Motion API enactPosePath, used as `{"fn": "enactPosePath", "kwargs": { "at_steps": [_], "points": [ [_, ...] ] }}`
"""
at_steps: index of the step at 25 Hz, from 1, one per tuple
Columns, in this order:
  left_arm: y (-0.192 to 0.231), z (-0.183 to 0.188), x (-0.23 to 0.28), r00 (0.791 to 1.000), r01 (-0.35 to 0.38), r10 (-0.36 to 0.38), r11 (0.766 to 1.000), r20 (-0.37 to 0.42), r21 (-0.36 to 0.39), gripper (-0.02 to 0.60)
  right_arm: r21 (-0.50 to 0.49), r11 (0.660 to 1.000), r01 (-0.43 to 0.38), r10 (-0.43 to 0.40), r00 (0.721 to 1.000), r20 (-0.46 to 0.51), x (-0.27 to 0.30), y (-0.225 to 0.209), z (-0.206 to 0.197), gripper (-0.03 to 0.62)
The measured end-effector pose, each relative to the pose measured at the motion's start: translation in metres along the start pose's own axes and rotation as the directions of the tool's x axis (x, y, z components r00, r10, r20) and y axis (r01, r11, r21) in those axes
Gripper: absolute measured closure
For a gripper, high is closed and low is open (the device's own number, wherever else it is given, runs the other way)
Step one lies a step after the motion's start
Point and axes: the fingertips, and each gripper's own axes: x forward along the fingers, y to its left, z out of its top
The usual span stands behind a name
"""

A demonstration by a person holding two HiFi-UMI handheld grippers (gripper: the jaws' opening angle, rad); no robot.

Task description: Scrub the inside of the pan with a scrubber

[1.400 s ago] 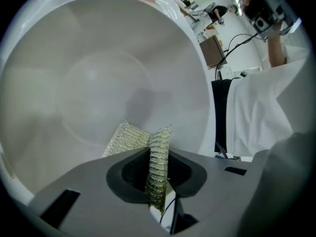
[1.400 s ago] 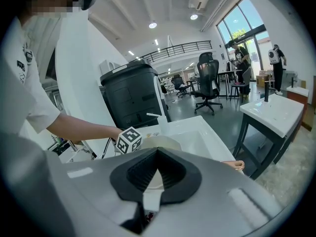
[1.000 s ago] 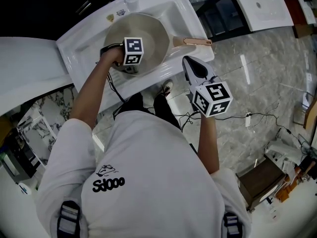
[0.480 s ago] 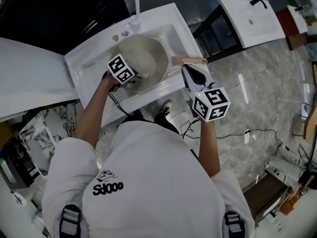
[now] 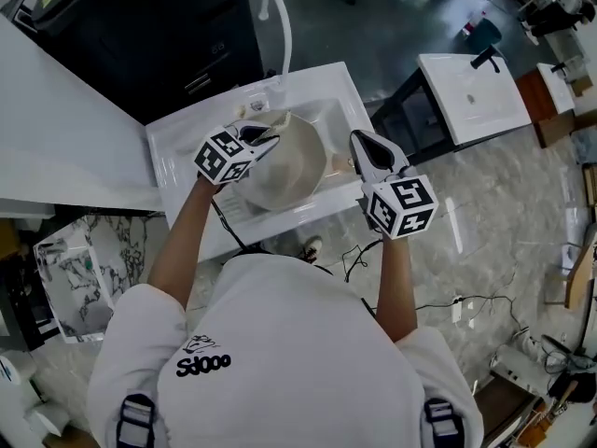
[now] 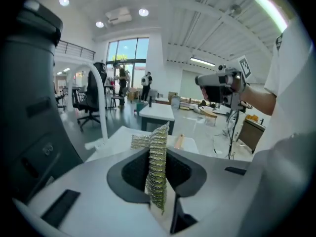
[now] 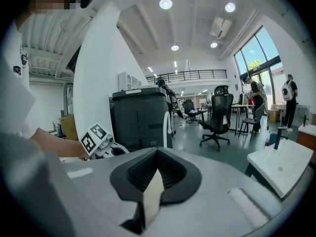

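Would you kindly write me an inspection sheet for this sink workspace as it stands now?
Surface: white sink with a faucet at its back.
Job's things: pan lies in the sink; scrubber is clamped in the left gripper.
Clutter: nothing seen.
Grippers: left gripper shut on the scrubber, over the pan's left rim; right gripper shut and empty, by the sink's right edge.
Cables: cables loose on the floor.
Surroundings: second basin; office chair.
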Motion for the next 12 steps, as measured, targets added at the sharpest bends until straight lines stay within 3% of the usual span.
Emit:
{"fn": "enactPosePath", "kwargs": {
  "at_steps": [2,4,8,12],
  "points": [
    [0.012,0.032,-0.019,0.993,-0.075,0.074,0.997,0.095,0.012,0.511,-0.036,0.999,0.003,-0.002,1.000,0.017,0.002,-0.001,0.016,0.585],
    [0.021,0.061,-0.041,0.971,-0.147,0.143,0.989,0.191,0.008,0.511,-0.075,0.997,0.012,-0.010,0.999,0.033,0.003,-0.003,0.030,0.585],
    [0.033,0.108,-0.086,0.904,-0.272,0.255,0.962,0.344,0.002,0.509,-0.137,0.990,0.032,-0.021,0.997,0.078,0.001,-0.004,0.058,0.585],
    [0.039,0.143,-0.125,0.835,-0.376,0.335,0.927,0.437,0.008,0.509,-0.191,0.980,0.061,-0.042,0.994,0.102,-0.004,-0.006,0.081,0.585]
  ]
}}
